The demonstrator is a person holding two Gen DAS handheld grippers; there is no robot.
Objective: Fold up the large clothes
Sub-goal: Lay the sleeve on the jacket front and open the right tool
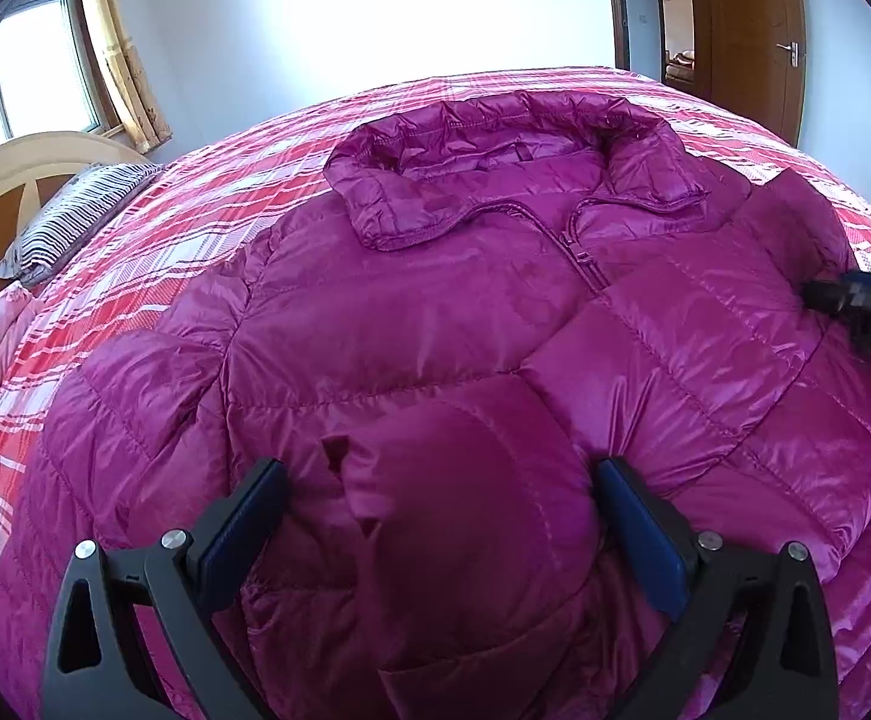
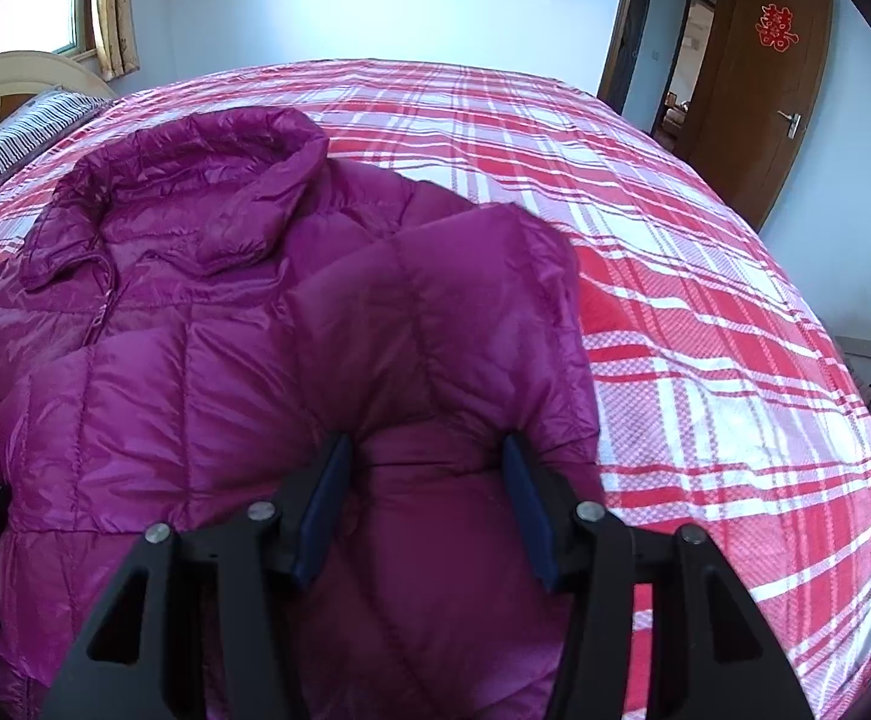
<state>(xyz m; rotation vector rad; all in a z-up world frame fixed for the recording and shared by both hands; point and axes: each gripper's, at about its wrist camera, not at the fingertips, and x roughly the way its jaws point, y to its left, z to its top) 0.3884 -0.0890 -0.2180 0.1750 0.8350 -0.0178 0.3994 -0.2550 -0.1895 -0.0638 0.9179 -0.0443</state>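
Observation:
A magenta puffer jacket (image 1: 435, 312) lies front up on the bed, zipped, with its collar (image 1: 495, 180) at the far end. In the left wrist view my left gripper (image 1: 444, 480) straddles a raised, shadowed bulge of jacket fabric that fills the gap between its blue pads. In the right wrist view my right gripper (image 2: 426, 468) is shut on a thick fold at the jacket's (image 2: 195, 360) right side. That fold stands up over the body and hides what lies behind it. The right gripper's black body (image 1: 855, 300) shows at the jacket's right edge.
The red and white plaid bedspread (image 2: 705, 300) reaches far to the right of the jacket. A striped pillow (image 1: 75, 216) and a headboard (image 1: 9, 180) sit at the left. A window with a curtain (image 1: 129, 78) is behind them, and a brown door (image 2: 771, 90) stands open at the back right.

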